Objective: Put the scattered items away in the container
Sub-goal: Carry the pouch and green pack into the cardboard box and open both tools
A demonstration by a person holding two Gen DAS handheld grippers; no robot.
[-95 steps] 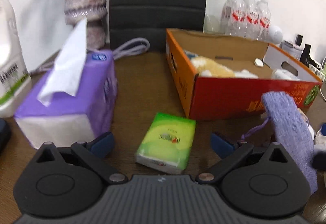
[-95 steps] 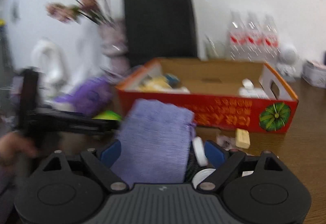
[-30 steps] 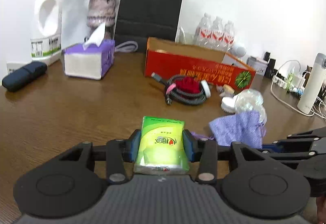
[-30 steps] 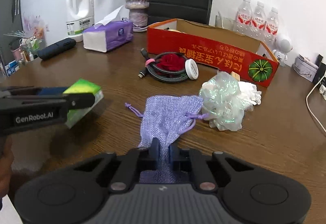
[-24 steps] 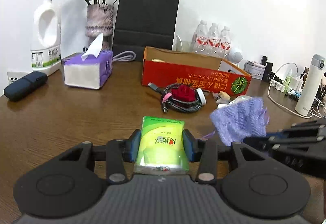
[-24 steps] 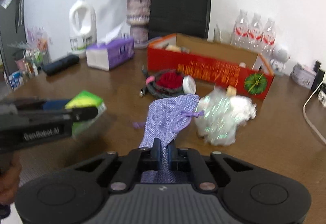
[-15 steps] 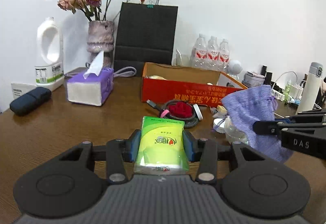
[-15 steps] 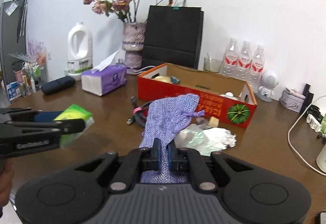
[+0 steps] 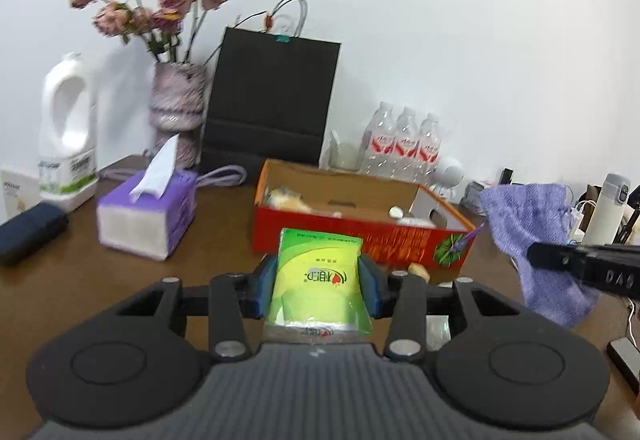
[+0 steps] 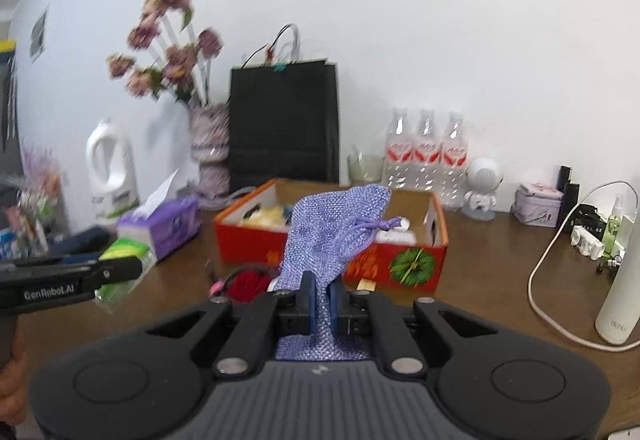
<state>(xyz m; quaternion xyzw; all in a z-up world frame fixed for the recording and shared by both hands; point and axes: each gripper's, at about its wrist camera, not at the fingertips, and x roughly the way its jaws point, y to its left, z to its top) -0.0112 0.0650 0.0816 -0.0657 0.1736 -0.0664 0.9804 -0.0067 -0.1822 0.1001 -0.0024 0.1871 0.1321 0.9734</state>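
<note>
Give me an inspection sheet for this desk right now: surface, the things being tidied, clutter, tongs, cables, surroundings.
Surface: brown wooden table, crowded along the back.
Job's things: green tissue pack and purple drawstring pouch both held up off the table; red cardboard box open, already holding a few items; red item in a coiled cable lying in front of the box.
Clutter: purple tissue box, white jug, vase of dried flowers, black paper bag, three water bottles, white flask.
Tongs: left tongs shut on the pack; right tongs shut on the pouch.
Cables: white cable looping at the right.
Surroundings: white wall.
</note>
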